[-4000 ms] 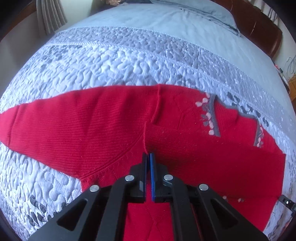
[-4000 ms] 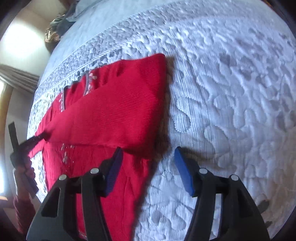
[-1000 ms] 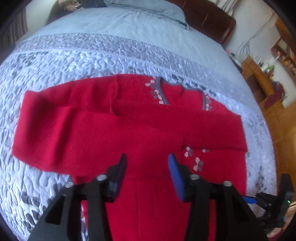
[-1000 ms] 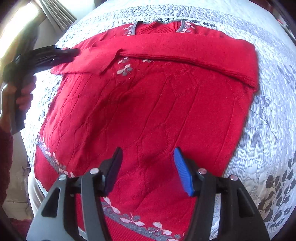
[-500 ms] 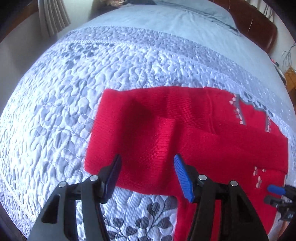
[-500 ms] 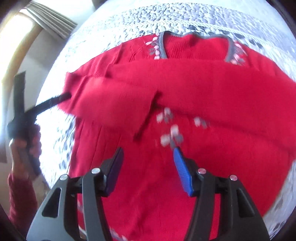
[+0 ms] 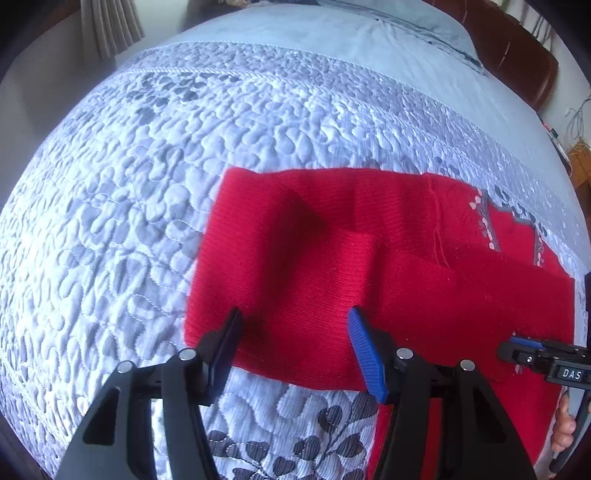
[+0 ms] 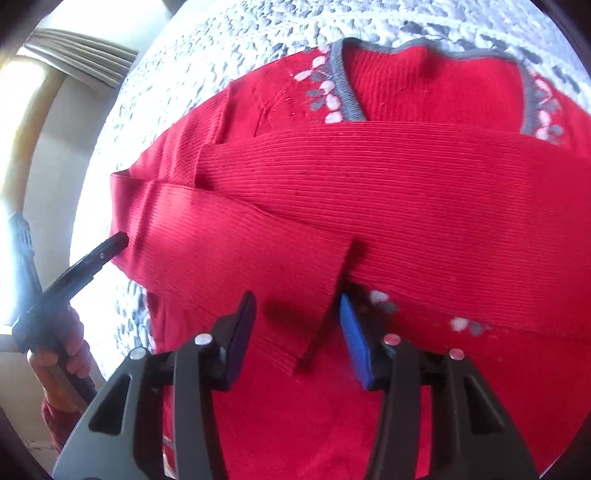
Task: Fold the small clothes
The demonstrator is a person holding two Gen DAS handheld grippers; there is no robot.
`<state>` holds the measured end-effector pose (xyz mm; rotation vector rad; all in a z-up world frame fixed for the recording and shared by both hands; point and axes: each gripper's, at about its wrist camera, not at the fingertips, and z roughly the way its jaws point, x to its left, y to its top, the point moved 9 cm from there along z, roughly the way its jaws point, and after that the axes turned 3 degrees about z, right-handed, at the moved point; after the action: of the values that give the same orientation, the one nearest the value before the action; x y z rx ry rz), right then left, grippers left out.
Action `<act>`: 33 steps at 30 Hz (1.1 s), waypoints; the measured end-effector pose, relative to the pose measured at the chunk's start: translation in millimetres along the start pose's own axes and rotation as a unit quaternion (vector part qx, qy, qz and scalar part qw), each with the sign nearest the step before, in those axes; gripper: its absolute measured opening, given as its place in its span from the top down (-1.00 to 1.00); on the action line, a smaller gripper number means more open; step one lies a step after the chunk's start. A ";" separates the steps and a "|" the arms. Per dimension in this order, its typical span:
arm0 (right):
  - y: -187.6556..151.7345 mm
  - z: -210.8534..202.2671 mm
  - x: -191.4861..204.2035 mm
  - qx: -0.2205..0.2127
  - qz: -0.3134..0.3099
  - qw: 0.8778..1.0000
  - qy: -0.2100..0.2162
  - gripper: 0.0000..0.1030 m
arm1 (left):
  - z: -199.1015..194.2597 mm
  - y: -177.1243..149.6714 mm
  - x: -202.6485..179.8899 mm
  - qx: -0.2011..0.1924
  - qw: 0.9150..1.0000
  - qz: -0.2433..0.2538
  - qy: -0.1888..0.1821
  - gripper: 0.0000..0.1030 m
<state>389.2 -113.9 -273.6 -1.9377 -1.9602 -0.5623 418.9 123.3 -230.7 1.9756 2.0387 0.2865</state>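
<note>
A red knit sweater (image 7: 388, 280) with a grey neckline lies flat on the quilted bedspread (image 7: 184, 147), both sleeves folded across the chest. My left gripper (image 7: 293, 332) is open and empty, low over the folded sleeve at the sweater's left edge. My right gripper (image 8: 297, 325) is open and empty, straddling the cuff end of the left sleeve (image 8: 240, 258) where it overlaps the other sleeve (image 8: 424, 192). The right gripper also shows at the right edge of the left wrist view (image 7: 524, 349). The left gripper's tip shows in the right wrist view (image 8: 110, 249).
The grey neckline with pale flower pattern (image 8: 340, 88) lies at the far side. A brown headboard (image 7: 517, 51) and pale pillow (image 7: 406, 22) are beyond. Curtains (image 7: 110, 29) hang at the left. The bed edge runs near the bottom.
The left sleeve now lies folded across the chest and my left gripper has let go. Both grippers have dropped closer to the sweater; the right one moved from the body up to the sleeve cuff.
</note>
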 end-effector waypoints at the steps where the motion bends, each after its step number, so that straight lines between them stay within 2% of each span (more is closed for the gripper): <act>1: 0.8 2.4 2.8 0.002 0.005 1.000 0.017 0.32 | -2.2 1.2 2.4 -0.002 1.000 -0.006 -0.002 -0.15; 2: 1.0 4.9 4.5 0.006 0.007 1.000 0.024 0.70 | -4.4 1.3 4.0 -0.004 1.000 -0.010 -0.004 -0.15; 3: 0.2 5.9 7.9 0.012 0.006 0.999 0.036 0.91 | -5.8 2.3 5.0 -0.006 1.000 -0.012 -0.005 -0.16; 8: 6.0 -28.0 21.0 -0.018 -0.027 0.997 0.066 0.92 | -19.8 11.0 13.5 -0.030 0.999 -0.025 0.006 -0.21; 11: 11.6 -68.2 16.2 -0.051 -0.049 0.996 0.048 0.92 | -24.4 16.9 13.2 -0.038 0.999 -0.033 0.004 -0.23; 14: 12.6 -108.0 -7.7 -0.077 -0.048 0.995 0.030 0.92 | -21.1 20.9 0.8 -0.037 0.999 -0.022 0.005 -0.23; 18: 8.7 -154.2 -63.3 -0.103 -0.031 0.994 -0.015 0.92 | -9.6 22.0 -24.3 -0.029 1.000 -0.011 -0.001 -0.23; 22: 3.4 -181.8 -117.4 -0.116 0.003 0.992 -0.046 0.92 | 6.7 21.8 -55.6 -0.019 1.000 0.004 -0.003 -0.23; 25: -5.3 -189.4 -158.4 -0.118 0.026 0.991 -0.061 0.92 | 20.1 23.1 -72.9 -0.013 1.000 0.022 0.016 -0.23; 29: -12.4 -170.4 -193.0 -0.101 0.053 0.991 -0.066 0.89 | 39.5 23.5 -83.6 -0.002 0.997 0.047 0.058 -0.26; 30: -13.5 -164.4 -199.8 -0.094 0.054 0.991 -0.072 0.83 | 44.2 22.4 -84.3 0.002 0.997 0.050 0.063 -0.27; 31: -15.2 -156.4 -207.2 -0.086 0.058 0.991 -0.087 0.65 | 45.0 21.8 -84.5 0.001 0.996 0.052 0.066 -0.27; 33: -18.6 -147.6 -214.7 -0.083 0.056 0.990 -0.101 0.56 | 41.0 22.8 -85.6 0.001 0.996 0.059 0.064 -0.24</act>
<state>369.1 -373.5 -252.1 -2.2706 -1.9602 -0.5322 455.9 36.5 -255.7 2.1341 1.9992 0.4494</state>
